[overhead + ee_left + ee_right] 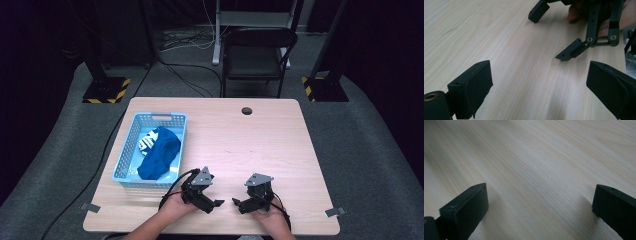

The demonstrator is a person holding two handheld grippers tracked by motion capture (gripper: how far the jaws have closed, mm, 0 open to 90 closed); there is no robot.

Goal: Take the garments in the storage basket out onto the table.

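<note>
My left gripper (214, 205) is held in a hand near the front edge of the wooden table (250, 150), with its jaws pointing right. My right gripper (238, 205) faces it, a short gap apart. In the left gripper view my left gripper (539, 87) is wide open over bare wood, and my right gripper (552, 32) shows beyond it, also open. In the right gripper view my right gripper (539, 205) is open with nothing between its jaws. A light blue basket (161, 116) at the table's left holds a dark blue cloth (160, 155) and a white patterned item (146, 142).
A cable hole (246, 110) sits near the table's far edge. A black chair (257, 50) stands behind the table. Stand bases with yellow-black stripes (106, 90) and loose cables lie on the grey floor. Bare wood spreads across the table's middle and right.
</note>
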